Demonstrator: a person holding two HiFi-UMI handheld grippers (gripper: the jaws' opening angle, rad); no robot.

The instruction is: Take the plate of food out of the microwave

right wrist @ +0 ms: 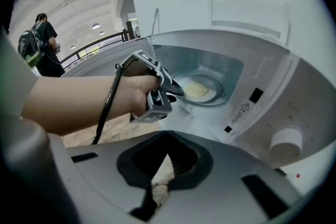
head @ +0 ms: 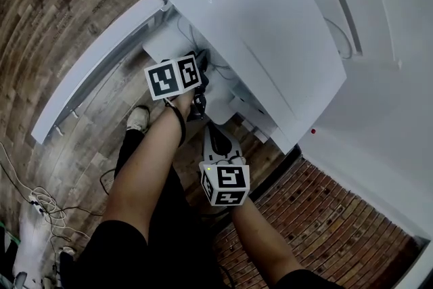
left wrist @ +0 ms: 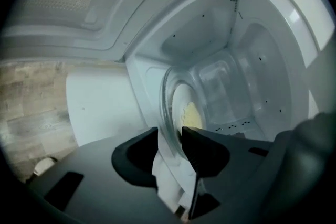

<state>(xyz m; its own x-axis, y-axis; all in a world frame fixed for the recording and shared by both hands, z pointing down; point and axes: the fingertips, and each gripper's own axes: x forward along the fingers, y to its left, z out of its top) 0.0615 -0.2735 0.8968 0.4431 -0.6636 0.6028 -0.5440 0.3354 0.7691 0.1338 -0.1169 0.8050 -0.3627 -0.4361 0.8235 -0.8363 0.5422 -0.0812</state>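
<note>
Right gripper (right wrist: 165, 165): nearest to us, we hold it low in front of the microwave's control panel. Its jaws are drawn together with only a pale sliver between them, and nothing sits in them.
Left gripper (left wrist: 170, 136): we have it reached in through the microwave's open front. Its jaws stand apart, astride the near rim of the plate. The rim runs up between them, and we see a thin gap on one side, so they are not clamped.
Left hand (right wrist: 134, 93): wrapped round the gripper's handle, with a black cord looped over the wrist.
Plate (left wrist: 166, 102): clear glass, lying on the cavity floor toward the front, still inside the microwave.
Food (left wrist: 191, 114): a pale yellow patch in the middle of the plate.
Microwave (head: 270, 30): white inside and out.
Knob (right wrist: 286, 144): round and white, on the panel beside the opening.
Door (head: 95, 71): swung wide open, to the left in the head view.
Floor (head: 47, 30): wood planks, with a brick-patterned stretch (head: 325, 227) under the right arm.
Cables (head: 40, 203): a pale tangle on the planks beside our leg.
Person (right wrist: 42, 39): far off in the right gripper view, wearing a backpack.
</note>
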